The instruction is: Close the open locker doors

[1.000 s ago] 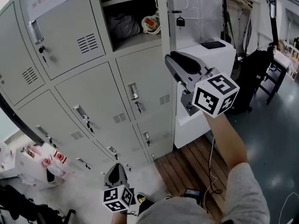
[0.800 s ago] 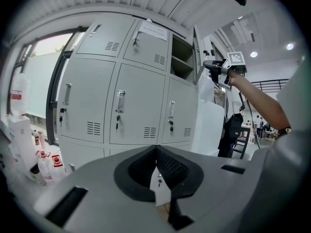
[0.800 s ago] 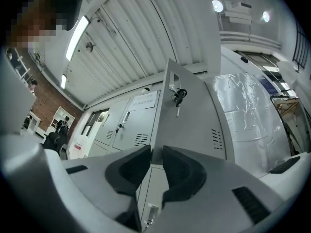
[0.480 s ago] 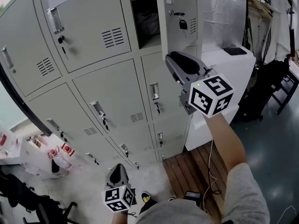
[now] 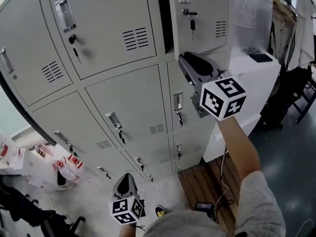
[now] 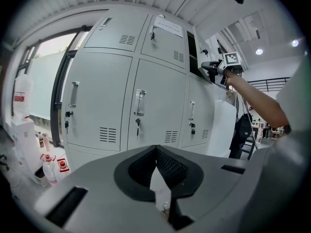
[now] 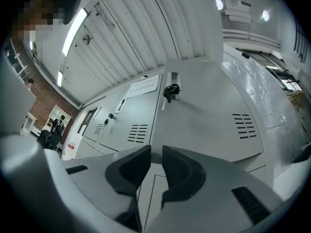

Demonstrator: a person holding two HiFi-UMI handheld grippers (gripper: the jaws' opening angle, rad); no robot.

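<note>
Locker door [image 5: 202,19], upper centre, has swung nearly shut; right claw [image 5: 191,63] beside it, slightly spread, empty; left claw [image 5: 125,180] pressed together.

— Where do my two arms sit?
— I hold my right hand-held gripper [image 5: 184,59] high in front of me, tilted upward, on an outstretched bare forearm [image 5: 240,144]. A grey sleeve [image 5: 259,201] covers the arm from the elbow back, and the marker cube [image 5: 223,98] faces me.
— Its jaws?
— A narrow gap apart, nothing between them.
— And the left?
— My left hand-held gripper [image 5: 125,177] is low, close to my body, pointing forward and slightly down. Its jaw tips meet, gripping nothing.
</note>
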